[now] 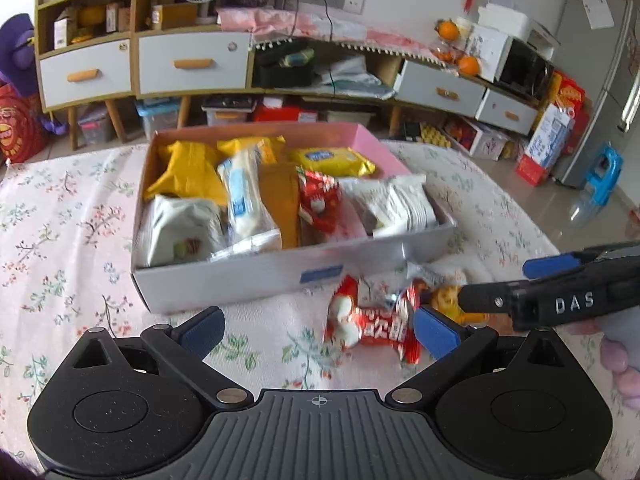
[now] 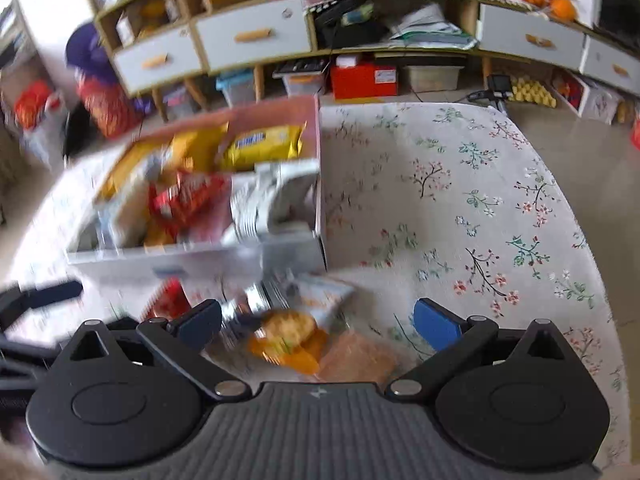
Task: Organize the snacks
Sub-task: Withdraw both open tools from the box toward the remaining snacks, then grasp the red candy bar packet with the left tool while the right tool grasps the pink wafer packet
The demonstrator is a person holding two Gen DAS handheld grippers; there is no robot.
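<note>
Step in hand: I judged I was between packets, most snacks already lying in the box and two left out on the bench in front of it.
Left hand-held gripper: released, jaws spread wide, nothing pressed between the pads; the red packet lay just beside my right-side pad, in front of the box's near wall.
Right hand-held gripper: also released and spread wide, hovering over the orange-printed packet, which lay between the jaws but ungripped, near the box's front right corner.
Next move, as I judged it: close one hand-held gripper on its packet, lift it over the near wall and set it into the box.
What that called for: lining the pads across the packet's narrow width, since crinkly foil would likely slip from a corner pinch.
In the way: my two hand-held grippers were near each other in front of the box, and the two packets touched or overlapped, so one could drag the other.
Room in the box: crowded with yellow, white and red packets; the gap seemed tightest at the near right.
Around: cabinet with drawers well behind the box.
</note>
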